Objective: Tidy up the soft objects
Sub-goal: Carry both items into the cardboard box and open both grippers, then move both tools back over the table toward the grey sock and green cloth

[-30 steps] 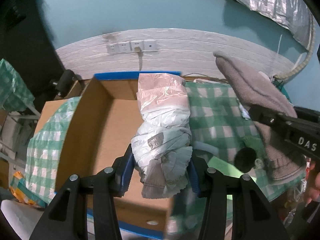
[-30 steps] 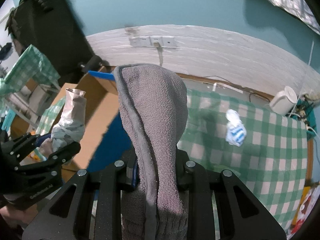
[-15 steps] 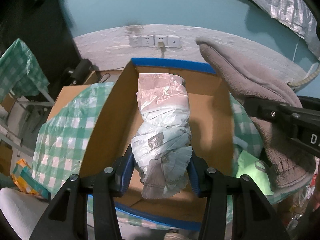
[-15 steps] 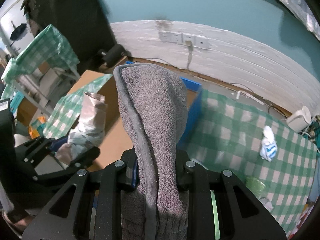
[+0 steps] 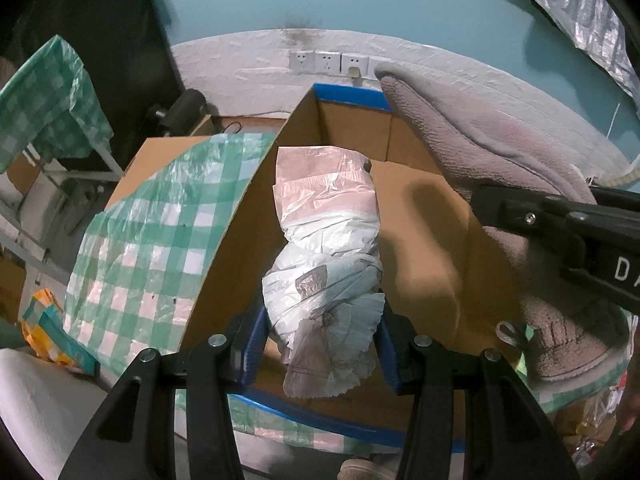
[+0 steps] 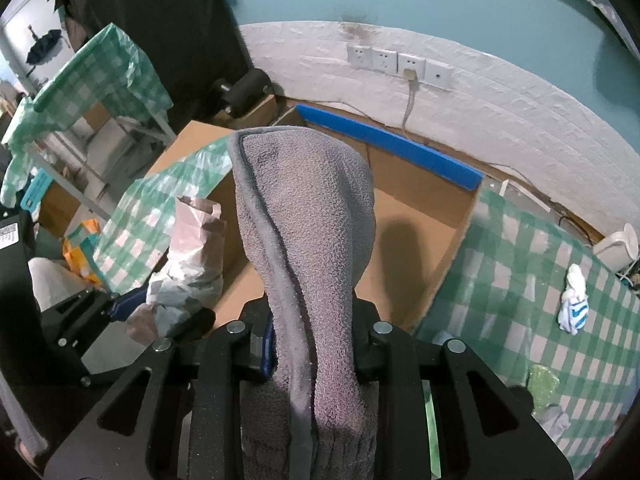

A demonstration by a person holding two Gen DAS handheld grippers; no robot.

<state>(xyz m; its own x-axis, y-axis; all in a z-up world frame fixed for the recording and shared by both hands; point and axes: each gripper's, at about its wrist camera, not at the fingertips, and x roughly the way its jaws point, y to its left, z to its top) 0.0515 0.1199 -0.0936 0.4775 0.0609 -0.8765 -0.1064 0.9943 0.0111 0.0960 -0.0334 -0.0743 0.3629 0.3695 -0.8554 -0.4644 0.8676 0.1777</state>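
Checked tabletop (image 6: 520,280), cardboard box (image 5: 420,208) at its left edge.
Left gripper (image 5: 320,344) pinches a plastic-wrapped bundle (image 5: 324,248) (over the box); right gripper (image 6: 312,344) pinches a grey towel (image 6: 304,208).

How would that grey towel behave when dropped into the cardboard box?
Probably floppy: the grey towel droops in folds above the right hand-held gripper. It looks light and would likely crumple onto the cardboard box floor rather than roll. Its looped surface suggests it won't slip easily.
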